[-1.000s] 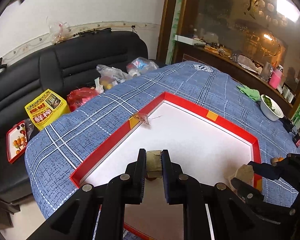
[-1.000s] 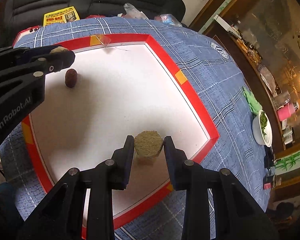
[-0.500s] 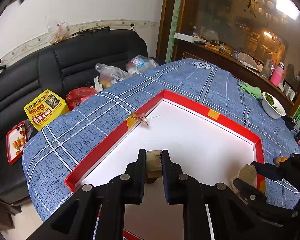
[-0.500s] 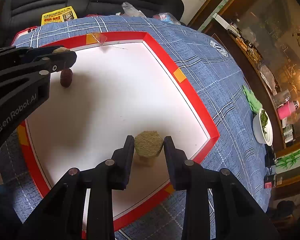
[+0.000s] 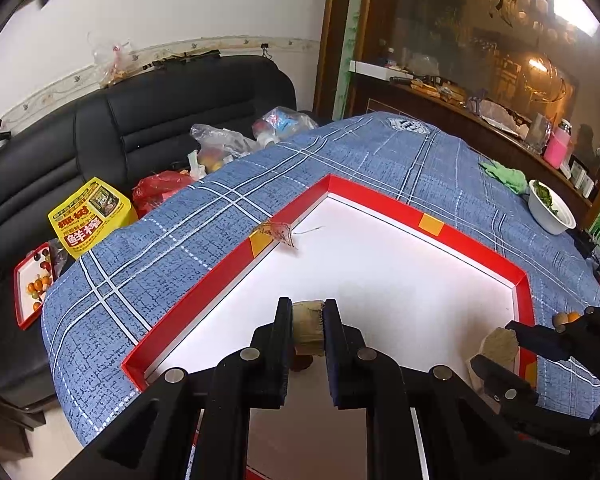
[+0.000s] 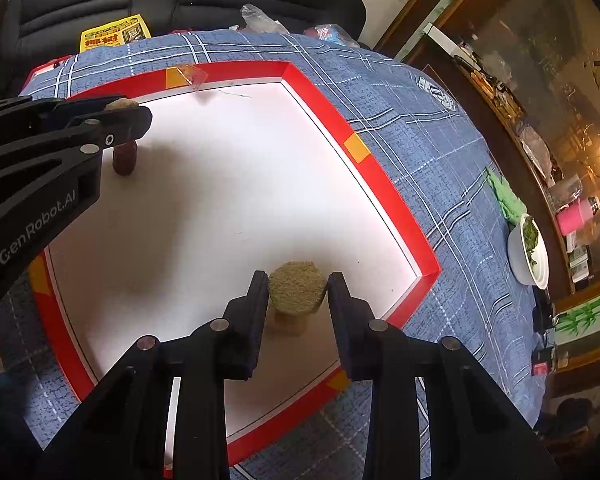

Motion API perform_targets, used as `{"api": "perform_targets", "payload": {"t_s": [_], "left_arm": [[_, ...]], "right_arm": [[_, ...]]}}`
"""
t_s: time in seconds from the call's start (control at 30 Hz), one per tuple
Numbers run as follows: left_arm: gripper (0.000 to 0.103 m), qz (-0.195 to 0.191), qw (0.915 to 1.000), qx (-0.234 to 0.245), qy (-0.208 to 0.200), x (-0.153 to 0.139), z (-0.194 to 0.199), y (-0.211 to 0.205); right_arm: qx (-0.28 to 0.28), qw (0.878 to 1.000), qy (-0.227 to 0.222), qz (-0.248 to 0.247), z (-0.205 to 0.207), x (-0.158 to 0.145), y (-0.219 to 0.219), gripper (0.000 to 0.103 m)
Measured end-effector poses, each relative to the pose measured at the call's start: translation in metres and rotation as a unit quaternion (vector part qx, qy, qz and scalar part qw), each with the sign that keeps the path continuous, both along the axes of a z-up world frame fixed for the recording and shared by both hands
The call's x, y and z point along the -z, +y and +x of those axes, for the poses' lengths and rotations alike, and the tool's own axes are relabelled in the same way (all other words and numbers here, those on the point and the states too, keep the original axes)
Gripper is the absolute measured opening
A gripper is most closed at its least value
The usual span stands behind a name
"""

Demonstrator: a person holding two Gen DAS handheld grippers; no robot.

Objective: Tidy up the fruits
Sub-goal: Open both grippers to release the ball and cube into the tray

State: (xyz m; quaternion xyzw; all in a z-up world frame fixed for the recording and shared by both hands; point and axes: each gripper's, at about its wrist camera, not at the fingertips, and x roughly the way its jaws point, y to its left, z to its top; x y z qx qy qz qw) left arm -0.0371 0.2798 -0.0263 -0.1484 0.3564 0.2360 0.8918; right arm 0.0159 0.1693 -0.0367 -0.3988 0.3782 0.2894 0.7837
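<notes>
Tray (image 6: 384, 168) on the clothed table (image 6: 440, 128), sofa (image 5: 160, 120) behind the table's far edge. Inside the tray: date-like fruit (image 6: 125, 157) standing near the left wall, under the left gripper (image 5: 308, 320); a stacked block (image 6: 288, 322) near the right corner, under the right gripper (image 6: 298, 286). Piece held in each gripper, above the tray floor. Bowl (image 6: 528, 252) on the table right of the tray, cloth (image 6: 504, 196) just behind it. Bags (image 5: 220, 144) and yellow packet (image 5: 90, 216) on the sofa.
</notes>
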Motion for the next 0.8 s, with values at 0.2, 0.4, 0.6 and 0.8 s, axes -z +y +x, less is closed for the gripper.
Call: {"api": "perform_targets", "payload": {"t_s": [0.2,0.4,0.6,0.8], "left_arm": [[0.023,-0.018,0.9987,-0.013,0.046,0.013,0.011,0.007],[0.069,-0.063,0.9964,-0.044,0.037,0.011,0.004,0.014],[0.070,-0.064,0.9966,-0.037,-0.037,-0.022,-0.008,-0.011],[0.070,-0.018,0.9932,0.076,-0.085,-0.050,0.003,-0.093]], "right_arm": [[0.007,1.000,0.005,0.009,0.005,0.000,-0.001,0.030],[0.022,0.999,0.016,0.046,0.007,-0.009,-0.013,0.057],[0.052,0.985,0.018,0.163,0.006,-0.044,-0.070,0.058],[0.142,0.947,-0.014,0.289,0.009,-0.074,-0.189,0.058]]}}
